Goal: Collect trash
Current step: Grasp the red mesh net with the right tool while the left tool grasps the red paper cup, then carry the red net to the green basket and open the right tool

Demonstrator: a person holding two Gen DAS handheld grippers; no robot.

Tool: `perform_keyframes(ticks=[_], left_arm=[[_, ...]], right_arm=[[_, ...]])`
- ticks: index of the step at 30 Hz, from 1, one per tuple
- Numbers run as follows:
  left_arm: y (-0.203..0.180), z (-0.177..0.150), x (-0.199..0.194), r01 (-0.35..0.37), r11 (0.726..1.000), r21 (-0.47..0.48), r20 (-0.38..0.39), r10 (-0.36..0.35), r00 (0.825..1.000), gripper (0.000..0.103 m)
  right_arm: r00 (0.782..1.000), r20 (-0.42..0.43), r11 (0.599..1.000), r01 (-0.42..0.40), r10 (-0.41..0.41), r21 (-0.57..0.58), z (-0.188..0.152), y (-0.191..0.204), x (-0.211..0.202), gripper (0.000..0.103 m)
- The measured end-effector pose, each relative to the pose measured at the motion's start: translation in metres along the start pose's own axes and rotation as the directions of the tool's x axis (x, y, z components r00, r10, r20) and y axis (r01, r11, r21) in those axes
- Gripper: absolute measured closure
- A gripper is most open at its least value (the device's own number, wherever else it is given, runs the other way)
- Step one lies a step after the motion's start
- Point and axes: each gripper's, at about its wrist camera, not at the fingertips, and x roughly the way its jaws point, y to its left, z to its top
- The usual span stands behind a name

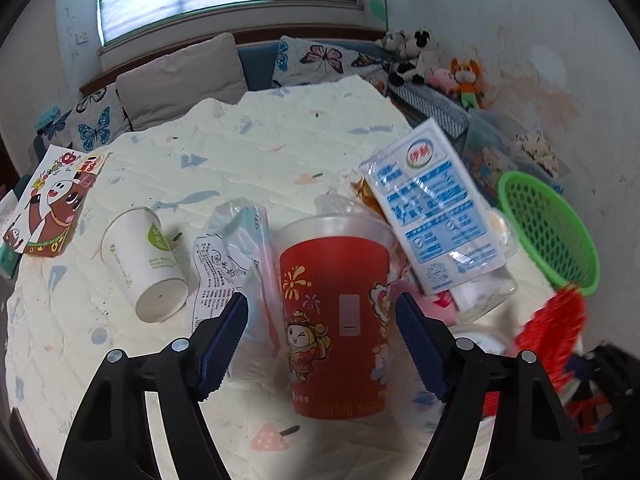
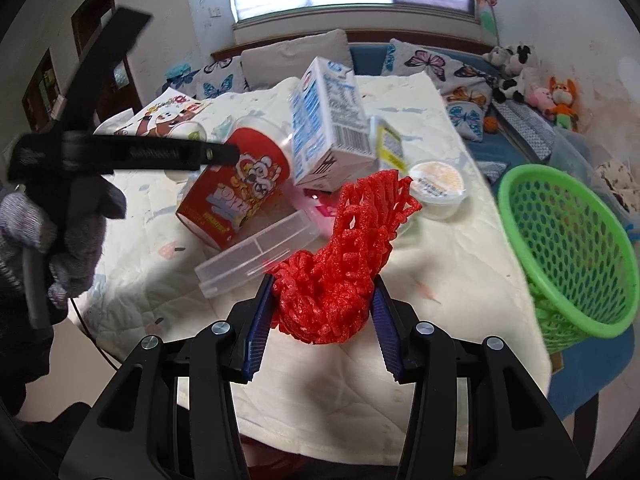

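Quilted cream tabletop (image 1: 280, 152), cluttered. My right hand-held gripper (image 2: 322, 312) pinches the red foam net sleeve (image 2: 344, 256); green plastic mesh basket (image 2: 568, 240) waits right. My left hand-held gripper (image 1: 320, 344) straddles the red printed cup (image 1: 336, 320), pads apart. The leaning white-and-blue milk carton (image 1: 432, 208) could topple when the cup lifts.
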Motion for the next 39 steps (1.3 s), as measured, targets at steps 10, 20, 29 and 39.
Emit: perform_keyframes(ticks=[10,20,29,39], left_arm=[[-0.007,-0.008,0.026,0.034,0.999,0.015,-0.057,-0.033,0.998,0.038],[-0.014,-0.010,0.003,-0.001,0.998,0.061,-0.010,0.002,1.000,0.039],[-0.005,0.002,-0.035,0.022,0.995,0.094,0.003,-0.023,1.000,0.039],[0.002,0.007,-0.057,0.046,0.995,0.086,0.016,-0.048,0.999,0.039]], right_arm=[[1.000,-0.004,1.000,0.013,-0.013,0.016,-0.002,-0.006,-0.004,0.055],[0.998,0.025,0.998,0.063,-0.063,0.016,0.001,-0.012,-0.011,0.055],[0.996,0.066,0.998,0.067,-0.067,0.011,0.008,-0.013,-0.020,0.055],[0.993,0.113,0.999,0.043,-0.043,0.003,0.023,-0.006,-0.027,0.055]])
